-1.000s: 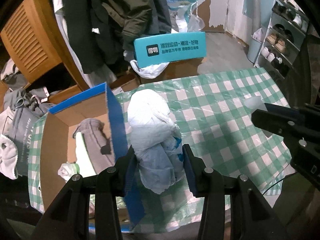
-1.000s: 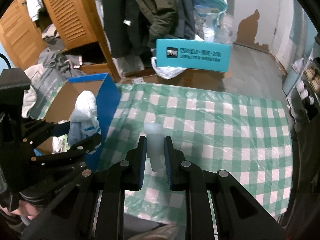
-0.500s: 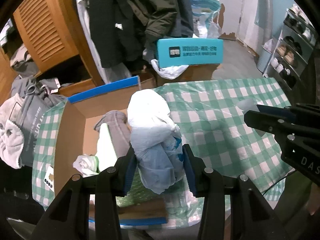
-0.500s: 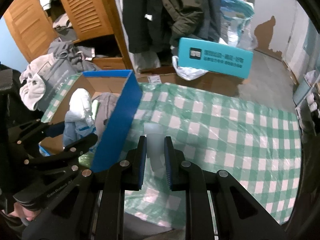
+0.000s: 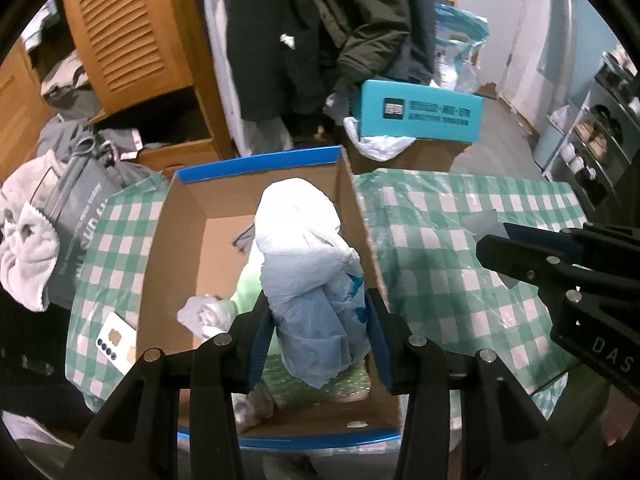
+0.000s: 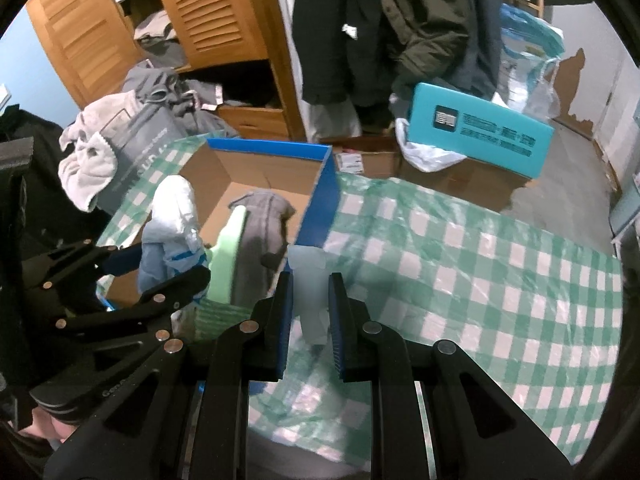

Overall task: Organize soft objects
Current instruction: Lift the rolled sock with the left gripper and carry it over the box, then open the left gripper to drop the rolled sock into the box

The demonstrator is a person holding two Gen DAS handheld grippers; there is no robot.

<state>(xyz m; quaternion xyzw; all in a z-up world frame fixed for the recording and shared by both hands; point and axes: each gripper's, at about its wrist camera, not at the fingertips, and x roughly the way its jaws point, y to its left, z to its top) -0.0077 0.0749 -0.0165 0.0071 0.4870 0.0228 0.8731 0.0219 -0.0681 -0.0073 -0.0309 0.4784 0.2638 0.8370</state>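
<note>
Both fisheye views dim indoor light, cool cast. Strong barrel distortion, black vignette at corners. White bundle (image 5: pixel 298 216) top blown out, glare. Plastic sheen on checkered tablecloth (image 6: pixel 460 264). Right view softer: motion blur on near cloth and box contents. Wardrobe doors (image 6: pixel 208 12) warm-lit, dark coats underexposed.
</note>
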